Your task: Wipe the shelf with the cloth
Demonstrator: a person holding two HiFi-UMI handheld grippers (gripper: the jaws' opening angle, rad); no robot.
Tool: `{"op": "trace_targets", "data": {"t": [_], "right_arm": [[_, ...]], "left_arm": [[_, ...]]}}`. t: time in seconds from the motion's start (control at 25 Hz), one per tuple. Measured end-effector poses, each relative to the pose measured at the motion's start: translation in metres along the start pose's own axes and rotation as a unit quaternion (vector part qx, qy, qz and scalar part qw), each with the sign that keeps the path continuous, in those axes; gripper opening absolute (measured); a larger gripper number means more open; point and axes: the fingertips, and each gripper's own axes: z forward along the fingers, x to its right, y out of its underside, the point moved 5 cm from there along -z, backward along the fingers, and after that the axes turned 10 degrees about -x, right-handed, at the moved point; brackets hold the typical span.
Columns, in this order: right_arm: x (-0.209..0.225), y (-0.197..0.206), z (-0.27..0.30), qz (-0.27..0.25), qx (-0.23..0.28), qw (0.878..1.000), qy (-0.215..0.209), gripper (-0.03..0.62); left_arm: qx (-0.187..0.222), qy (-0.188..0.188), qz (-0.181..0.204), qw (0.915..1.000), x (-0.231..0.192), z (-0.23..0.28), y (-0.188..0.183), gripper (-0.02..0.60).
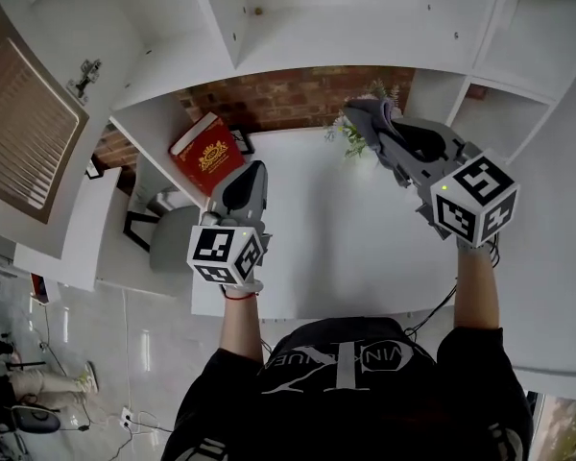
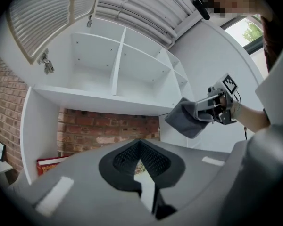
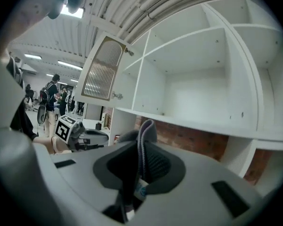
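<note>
1. Right gripper is clamped on the soft grey fabric cloth. One fold stands up between the jaws and the rest bunches off the front, held in the air over the white flat worktop.
2. We judge the cloth light and limp, with no slip risk. A pinch at a gathered edge works, leaving the free part to do the wiping.
3. Left gripper: jaws together at the tips, nothing in them, well apart from the cloth.
4. White boxed shelf unit is just ahead. The cloth looks clear of it, so we read wiping as not yet started.
</note>
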Motion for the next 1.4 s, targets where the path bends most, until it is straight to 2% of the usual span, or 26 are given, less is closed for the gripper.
{"op": "trace_targets", "data": {"t": [0.12, 0.48, 0.64, 0.8, 1.16, 1.4], "right_arm": [[-0.01, 0.031, 0.016, 0.021, -0.01, 1.0, -0.005, 0.055], [-0.015, 0.099, 0.032, 0.063, 0.019, 0.997, 0.041, 0.055], [-0.01, 0.105, 0.027, 0.085, 0.053, 0.993, 0.06, 0.055], [-0.004, 0.109, 0.025, 0.096, 0.062, 0.991, 0.075, 0.055], [0.001, 0.112, 0.018, 0.114, 0.068, 0.986, 0.098, 0.055], [0.001, 0.115, 0.012, 0.128, 0.087, 0.983, 0.103, 0.055]], "left_arm": [[0.009, -0.017, -0.007, 0.9998, -0.002, -0.006, 0.011, 0.011], [-0.004, -0.062, -0.008, 0.9981, -0.018, -0.025, 0.042, 0.011], [0.007, -0.083, -0.019, 0.9964, -0.029, -0.036, 0.05, 0.011], [0.003, -0.09, -0.023, 0.9957, -0.034, -0.04, 0.057, 0.011], [0.008, -0.093, -0.028, 0.9952, -0.039, -0.044, 0.056, 0.011], [0.01, -0.082, -0.026, 0.9962, -0.033, -0.038, 0.056, 0.011]]}}
